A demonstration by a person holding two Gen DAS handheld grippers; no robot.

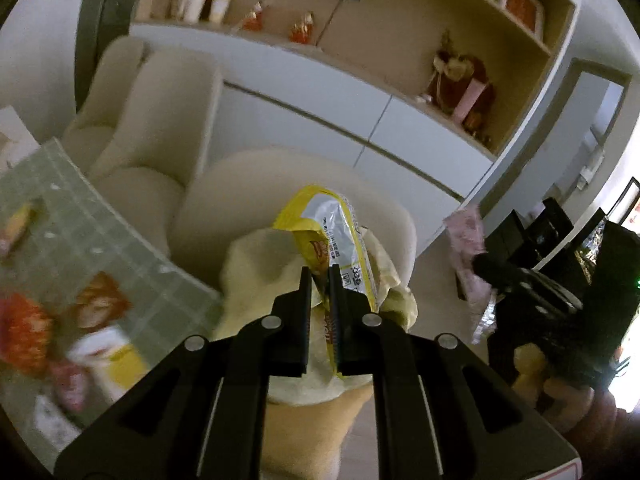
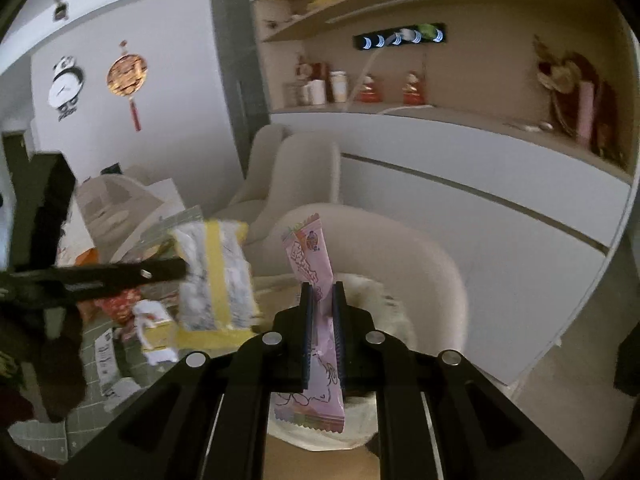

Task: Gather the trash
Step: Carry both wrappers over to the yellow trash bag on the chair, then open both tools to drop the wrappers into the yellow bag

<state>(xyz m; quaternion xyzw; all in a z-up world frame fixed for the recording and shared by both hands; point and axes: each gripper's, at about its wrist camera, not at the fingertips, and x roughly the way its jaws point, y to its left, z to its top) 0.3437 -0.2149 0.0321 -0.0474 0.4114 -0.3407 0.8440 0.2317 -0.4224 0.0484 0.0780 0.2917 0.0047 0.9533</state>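
A yellow and silver snack wrapper [image 1: 338,236] is pinched in my left gripper [image 1: 320,276], held up above a cream chair seat. The same wrapper [image 2: 216,272] shows at the left of the right wrist view, with the left gripper [image 2: 182,270] on it. My right gripper [image 2: 321,292] is shut on a pink candy wrapper [image 2: 310,260] that stands upright between its fingers. That pink wrapper [image 1: 468,248] and the right gripper [image 1: 490,268] appear at the right of the left wrist view. More wrappers [image 1: 24,328] lie on the green mat.
A green grid mat [image 1: 80,216] covers the table at the left, with several orange, pink and yellow packets on it. A round cream chair [image 2: 420,264] with a pale yellow cushion [image 1: 260,264] sits below both grippers. White cabinets [image 1: 320,92] and wooden shelves stand behind.
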